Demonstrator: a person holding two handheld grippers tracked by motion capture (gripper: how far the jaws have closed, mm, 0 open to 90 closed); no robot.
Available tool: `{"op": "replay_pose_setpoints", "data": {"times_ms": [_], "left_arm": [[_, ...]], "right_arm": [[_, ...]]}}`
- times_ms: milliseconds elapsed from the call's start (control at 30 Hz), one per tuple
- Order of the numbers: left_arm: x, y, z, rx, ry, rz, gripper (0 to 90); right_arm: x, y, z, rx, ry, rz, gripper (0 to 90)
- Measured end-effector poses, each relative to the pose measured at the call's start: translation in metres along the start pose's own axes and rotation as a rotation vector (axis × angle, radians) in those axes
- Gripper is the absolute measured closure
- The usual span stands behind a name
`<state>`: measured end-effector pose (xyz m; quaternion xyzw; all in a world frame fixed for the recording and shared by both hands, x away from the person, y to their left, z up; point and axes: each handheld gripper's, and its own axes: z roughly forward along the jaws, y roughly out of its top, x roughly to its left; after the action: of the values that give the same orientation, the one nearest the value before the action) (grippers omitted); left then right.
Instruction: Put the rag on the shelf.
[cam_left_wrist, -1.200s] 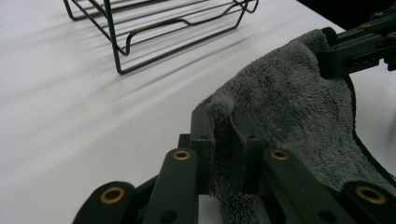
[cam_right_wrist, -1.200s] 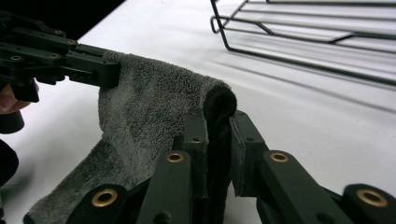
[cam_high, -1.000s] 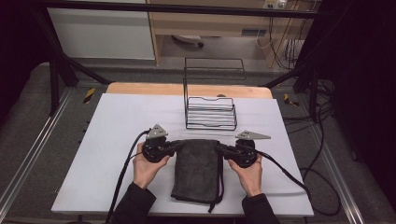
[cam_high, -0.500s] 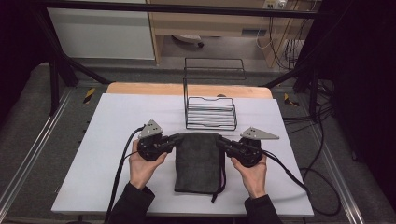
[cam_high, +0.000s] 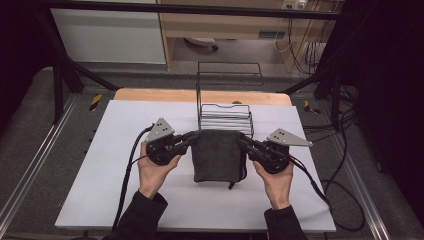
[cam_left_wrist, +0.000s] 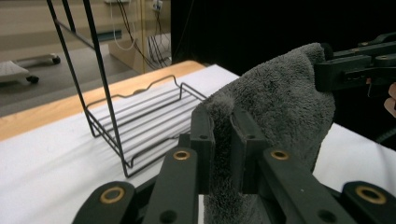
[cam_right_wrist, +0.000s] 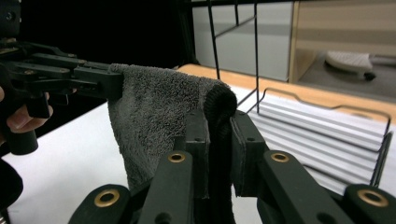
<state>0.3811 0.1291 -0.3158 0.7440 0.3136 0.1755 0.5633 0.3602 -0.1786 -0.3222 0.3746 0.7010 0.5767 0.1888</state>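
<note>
A folded grey towel (cam_high: 218, 155) is held by its two upper corners, one corner in each set of jaws. The left gripper (cam_high: 187, 139) is closed on the towel's corner, with fabric pinched between both jaws, as the left gripper view shows (cam_left_wrist: 223, 149). The right gripper (cam_high: 245, 141) is closed likewise on the opposite corner (cam_right_wrist: 219, 140). The top edge is stretched between the two sets of jaws, and the rest of the towel hangs below them toward the white counter (cam_high: 115, 150); whether the lower hem touches the counter cannot be told. The two-corner hold is judged to keep the cloth flat and spread. A black wire rack (cam_high: 226, 117) stands just beyond the jaws, directly behind the towel's top edge. The towel is judged to be intended for that rack.
</note>
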Motion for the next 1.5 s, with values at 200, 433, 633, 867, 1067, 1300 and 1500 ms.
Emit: {"op": "replay_pose_setpoints", "data": {"times_ms": [200, 433, 633, 867, 1067, 1300, 1500], "left_arm": [[-0.005, 0.013, -0.001, -0.07, 0.013, 0.012, 80.3], [-0.008, 0.026, -0.004, -0.14, 0.027, 0.026, 80.4], [-0.009, 0.037, -0.005, -0.186, 0.036, 0.031, 80.4], [-0.007, 0.048, -0.002, -0.215, 0.04, 0.033, 80.4], [-0.005, 0.056, 0.0, -0.257, 0.047, 0.03, 80.4], [-0.005, 0.07, 0.0, -0.294, 0.056, 0.036, 80.4], [-0.005, 0.084, 0.0, -0.325, 0.055, 0.035, 80.4]], "right_arm": [[0.002, 0.013, -0.007, -0.065, -0.028, -0.03, 80.0], [0.007, 0.025, -0.013, -0.129, -0.044, -0.054, 80.1], [0.01, 0.035, -0.015, -0.182, -0.055, -0.07, 80.1], [0.012, 0.047, -0.016, -0.232, -0.072, -0.081, 80.1], [0.014, 0.055, -0.014, -0.267, -0.089, -0.088, 80.2], [0.014, 0.066, -0.014, -0.302, -0.096, -0.107, 80.2], [0.014, 0.081, -0.015, -0.33, -0.111, -0.126, 80.2]]}}
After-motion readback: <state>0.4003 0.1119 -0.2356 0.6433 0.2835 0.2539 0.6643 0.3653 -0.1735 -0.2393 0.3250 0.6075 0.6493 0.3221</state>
